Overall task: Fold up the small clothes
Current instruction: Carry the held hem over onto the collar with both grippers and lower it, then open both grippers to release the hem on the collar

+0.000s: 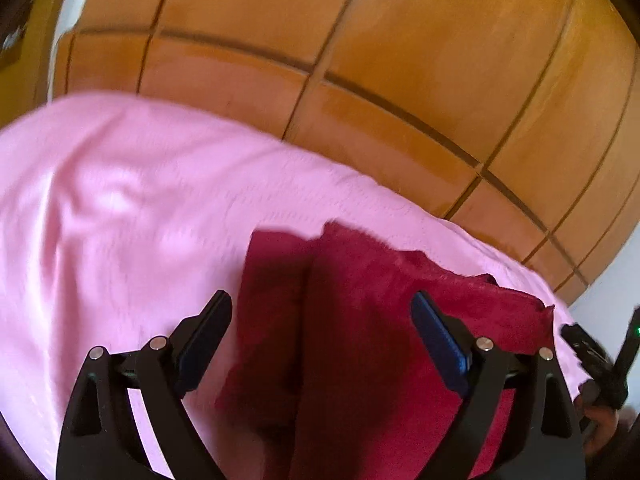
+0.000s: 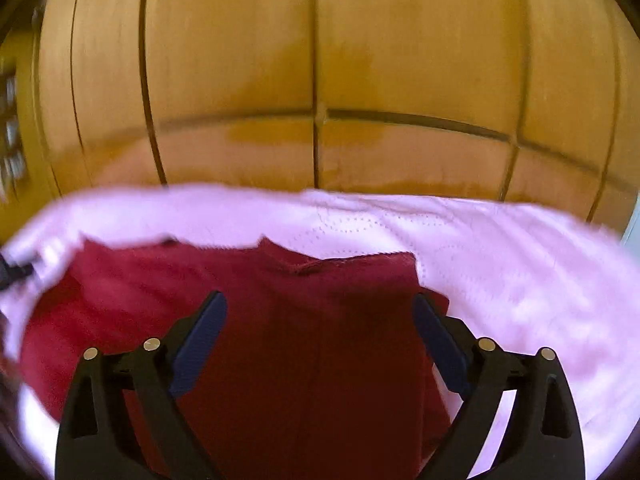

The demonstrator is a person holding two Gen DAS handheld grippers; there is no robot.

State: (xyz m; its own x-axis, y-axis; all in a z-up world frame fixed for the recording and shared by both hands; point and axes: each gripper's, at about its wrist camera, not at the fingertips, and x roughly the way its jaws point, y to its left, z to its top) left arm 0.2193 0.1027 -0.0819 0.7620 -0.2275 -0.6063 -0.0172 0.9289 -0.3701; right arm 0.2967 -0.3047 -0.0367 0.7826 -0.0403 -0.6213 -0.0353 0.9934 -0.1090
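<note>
On the pink bedspread (image 1: 120,200) before wooden cupboard doors (image 1: 360,60), dark red garment (image 2: 300,340) lying folded, left gripper (image 1: 322,308) above it with fingers wide and empty, right gripper (image 2: 320,312) likewise spread, gripping nothing

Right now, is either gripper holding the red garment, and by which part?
Nothing is held. Both the left gripper and right gripper stand with jaws wide open above the red garment.

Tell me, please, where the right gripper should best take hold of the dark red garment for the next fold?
Probably the far right corner of the dark red garment, coming from above. That corner lies flat and free on the pink cloth, and the right gripper is open.
</note>
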